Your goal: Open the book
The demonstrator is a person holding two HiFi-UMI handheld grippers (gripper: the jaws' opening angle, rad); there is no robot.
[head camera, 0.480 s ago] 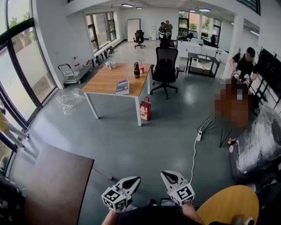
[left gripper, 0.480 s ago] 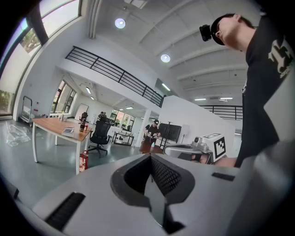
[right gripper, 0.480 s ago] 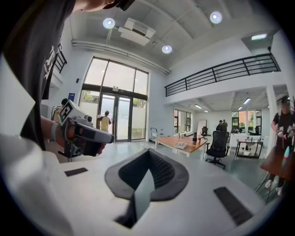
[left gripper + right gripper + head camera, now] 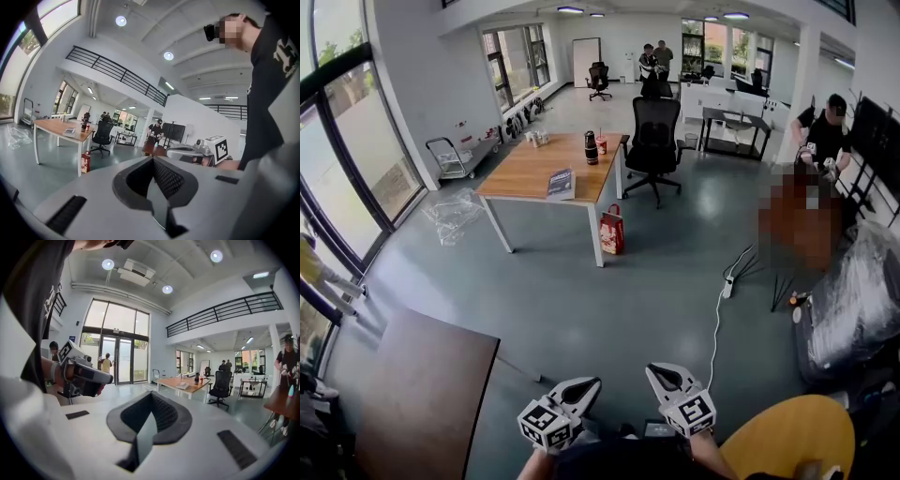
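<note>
Book tiny, indistinct on distant table; left hand-held gripper, right hand-held gripper both closed, empty.

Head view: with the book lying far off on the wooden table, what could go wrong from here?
The white cable on the grey floor is a trip hazard on the way over. The black bottle and red cup stand near the bluish book on the wooden table; a sweep might topple them. The left gripper and right gripper are shut, so a pinch needs them opened first.
</note>
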